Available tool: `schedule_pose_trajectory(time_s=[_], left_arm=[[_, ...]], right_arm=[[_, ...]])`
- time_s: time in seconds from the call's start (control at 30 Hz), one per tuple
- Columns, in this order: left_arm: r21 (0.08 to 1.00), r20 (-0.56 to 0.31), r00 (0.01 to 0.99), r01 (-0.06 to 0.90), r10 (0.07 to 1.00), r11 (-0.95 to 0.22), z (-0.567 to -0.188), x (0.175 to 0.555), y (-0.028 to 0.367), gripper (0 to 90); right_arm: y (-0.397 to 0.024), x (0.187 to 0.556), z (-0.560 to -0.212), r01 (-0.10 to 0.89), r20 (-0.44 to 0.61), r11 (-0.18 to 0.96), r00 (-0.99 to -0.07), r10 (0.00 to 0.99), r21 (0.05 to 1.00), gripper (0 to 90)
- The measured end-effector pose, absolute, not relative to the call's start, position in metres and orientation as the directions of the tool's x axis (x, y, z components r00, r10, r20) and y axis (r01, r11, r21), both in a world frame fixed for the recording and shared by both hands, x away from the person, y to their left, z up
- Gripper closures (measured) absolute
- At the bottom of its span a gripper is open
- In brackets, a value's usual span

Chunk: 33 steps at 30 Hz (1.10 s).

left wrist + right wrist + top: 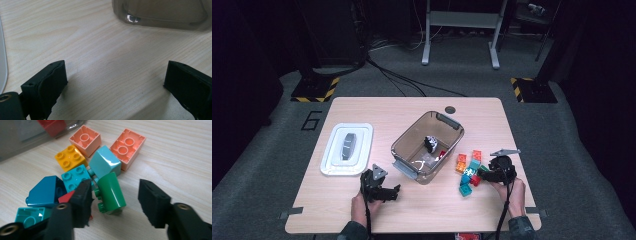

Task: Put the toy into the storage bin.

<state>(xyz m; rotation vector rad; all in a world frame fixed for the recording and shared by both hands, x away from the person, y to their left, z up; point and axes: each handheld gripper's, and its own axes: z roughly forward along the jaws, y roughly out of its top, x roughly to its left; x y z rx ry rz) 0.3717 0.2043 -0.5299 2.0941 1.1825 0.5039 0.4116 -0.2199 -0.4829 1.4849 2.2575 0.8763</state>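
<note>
Right gripper (113, 195) stands with its jaws apart around a green brick (111, 193) lying on its side at the near edge of the brick pile (469, 170); the pads are not pressing it. Left gripper (115, 82) waits wide open over bare table (100, 50), holding nothing. The step looks like picking 1 brick for the brown bin (427, 142) beyond. Next, the jaws should close squarely on the green brick's smooth sides, then lift clear of its neighbours.
</note>
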Motion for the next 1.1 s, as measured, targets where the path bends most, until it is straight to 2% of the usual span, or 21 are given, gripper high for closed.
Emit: schedule_pose_trajectory(time_s=[0.3,0.43,0.47,0.6,1.1], left_arm=[[0.714,0.006,0.514,0.598,0.858,-0.363,-0.530,0.372,0.204,4.2],[0.712,0.003,0.516,0.601,0.857,-0.364,-0.530,0.372,0.204,4.2],[0.715,0.003,0.514,0.599,0.858,-0.362,-0.530,0.372,0.204,4.2],[0.715,0.004,0.514,0.599,0.858,-0.362,-0.530,0.372,0.204,4.2],[0.715,0.004,0.514,0.599,0.858,-0.362,-0.530,0.372,0.204,4.2]], right_arm=[[-0.219,0.412,-0.486,0.700,0.051,0.329,-0.462,0.886,0.634,63.8],[-0.220,0.410,-0.486,0.686,0.033,0.343,-0.471,0.881,0.642,66.6],[-0.221,0.410,-0.486,0.684,0.050,0.329,-0.471,0.881,0.652,71.8],[-0.222,0.408,-0.484,0.689,0.056,0.304,-0.447,0.893,0.658,72.6],[-0.229,0.407,-0.471,0.648,0.057,0.300,-0.469,0.881,0.700,73.0]])
